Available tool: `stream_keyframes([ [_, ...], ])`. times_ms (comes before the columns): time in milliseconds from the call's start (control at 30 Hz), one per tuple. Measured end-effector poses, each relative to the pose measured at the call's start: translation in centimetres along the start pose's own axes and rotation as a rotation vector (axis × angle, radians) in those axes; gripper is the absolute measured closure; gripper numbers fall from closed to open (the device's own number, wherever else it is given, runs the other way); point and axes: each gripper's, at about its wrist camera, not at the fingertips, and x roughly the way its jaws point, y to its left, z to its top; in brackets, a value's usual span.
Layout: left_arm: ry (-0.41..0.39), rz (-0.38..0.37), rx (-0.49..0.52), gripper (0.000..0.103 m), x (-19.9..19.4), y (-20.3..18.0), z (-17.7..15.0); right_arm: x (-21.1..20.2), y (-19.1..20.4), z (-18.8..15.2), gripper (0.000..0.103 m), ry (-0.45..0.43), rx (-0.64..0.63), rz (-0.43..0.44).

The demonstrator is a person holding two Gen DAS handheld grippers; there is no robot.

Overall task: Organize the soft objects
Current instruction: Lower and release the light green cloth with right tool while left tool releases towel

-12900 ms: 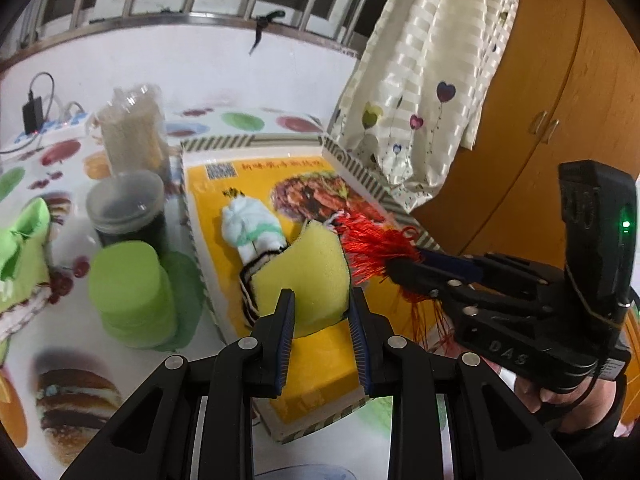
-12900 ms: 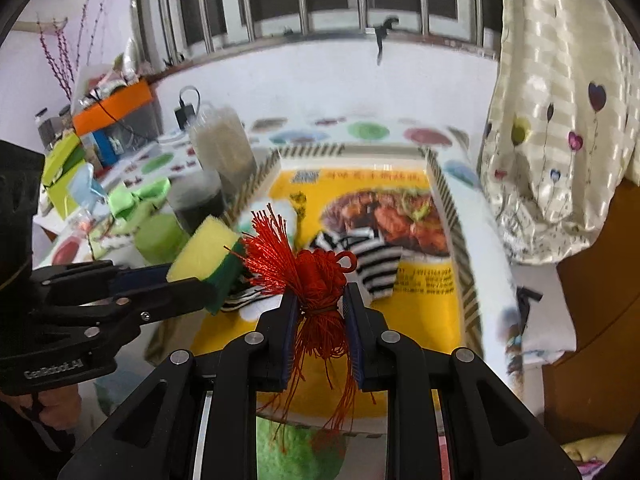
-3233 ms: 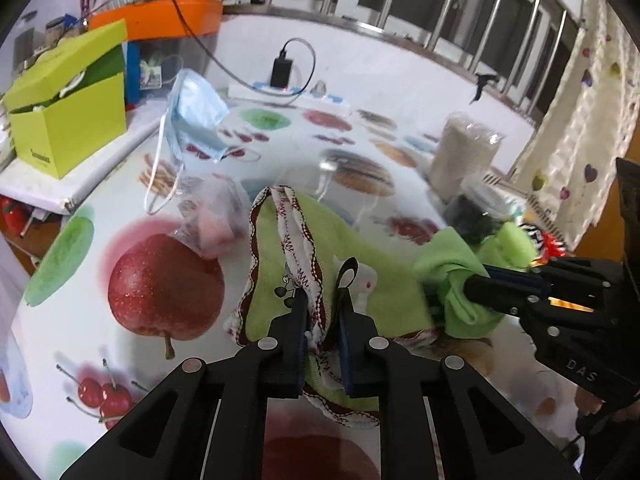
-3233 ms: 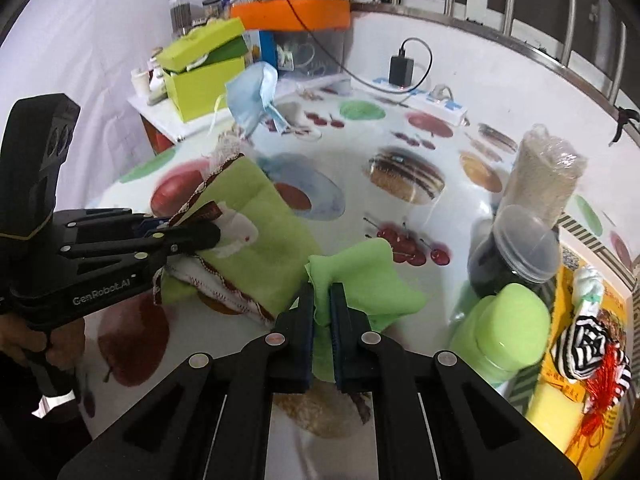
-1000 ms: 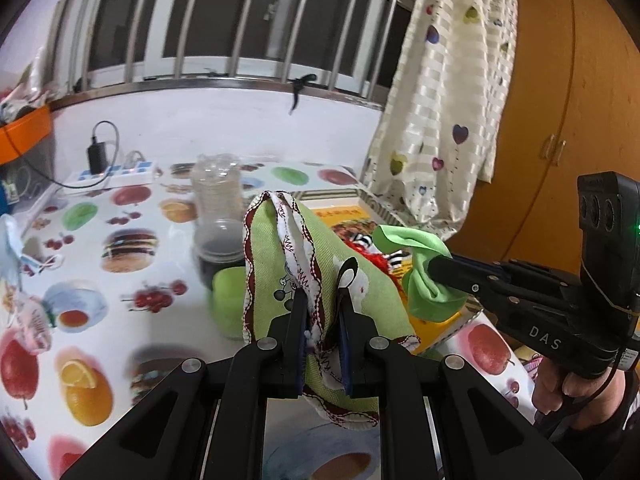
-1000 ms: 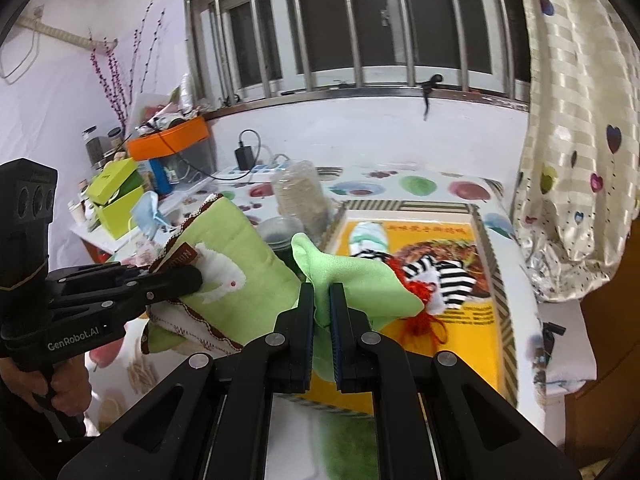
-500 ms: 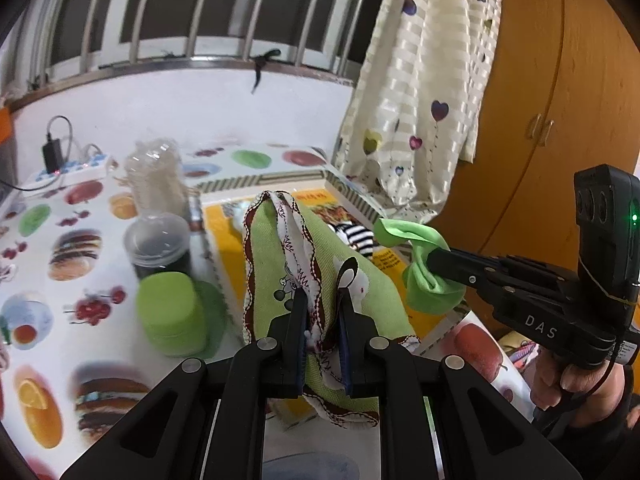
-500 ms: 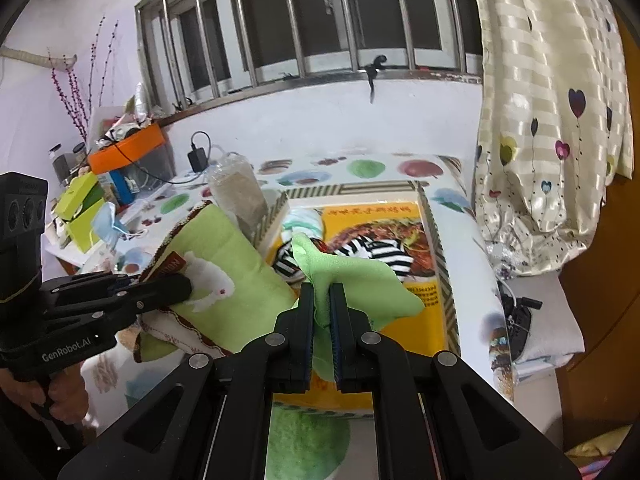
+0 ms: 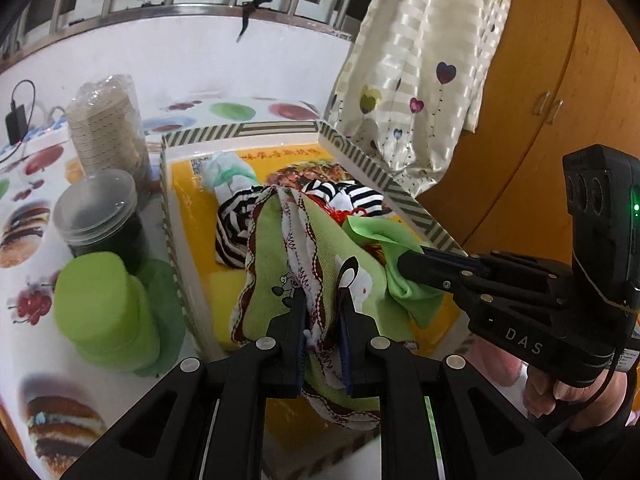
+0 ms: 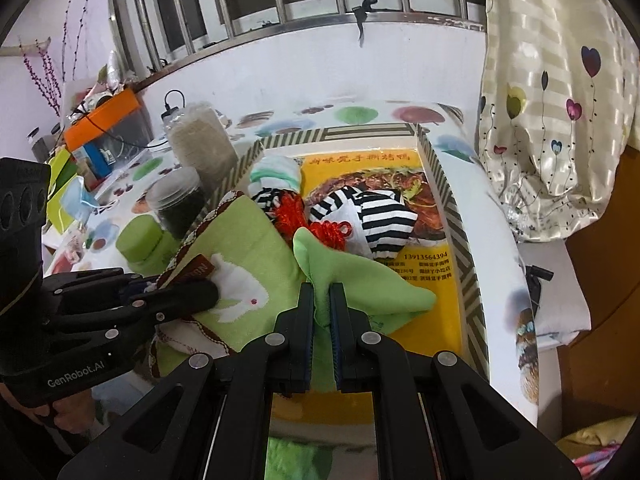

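Fruit-print tablecloth (image 9: 36,216) under a shallow yellow box (image 10: 452,216). I have the left gripper (image 9: 322,320) clamped on the trimmed green towel (image 9: 272,256) and the right gripper (image 10: 322,312) clamped on the plain green cloth (image 10: 372,280), both over the box. Step: placing. Next I lower and release beside the striped socks (image 10: 376,216)

A pale green towel (image 10: 244,256) edged in maroon-and-white trim bears a white rabbit; a plain lime cloth (image 10: 360,284) sits beside it; black-and-white striped socks (image 10: 380,216) and a red tassel (image 10: 320,228) lie in a yellow-floored box (image 10: 452,216) with striped olive-and-white walls; the tablecloth (image 9: 32,216) is white with printed fruit.
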Motion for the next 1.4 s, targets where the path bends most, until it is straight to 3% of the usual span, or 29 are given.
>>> stream_keyframes([
  [367,-0.006,-0.013,-0.007,0.082,1.8,0.7,1.6,1.3,-1.2,0.8,0.092,0.011,0.052,-0.021],
  [633,-0.023,0.019,-0.018,0.066,0.7,0.8,1.3,-0.4,-0.3,0.7,0.061,-0.046,0.024,-0.026],
  [800,-0.031,0.023,-0.017,0.058,-0.6,0.7,0.9,-1.7,0.3,0.4,0.060,-0.069,0.020,-0.020],
  [1400,-0.070,0.033,-0.005,0.058,-4.6,-1.0,-0.9,-5.4,1.9,-0.9,0.060,-0.112,-0.016,-0.022],
])
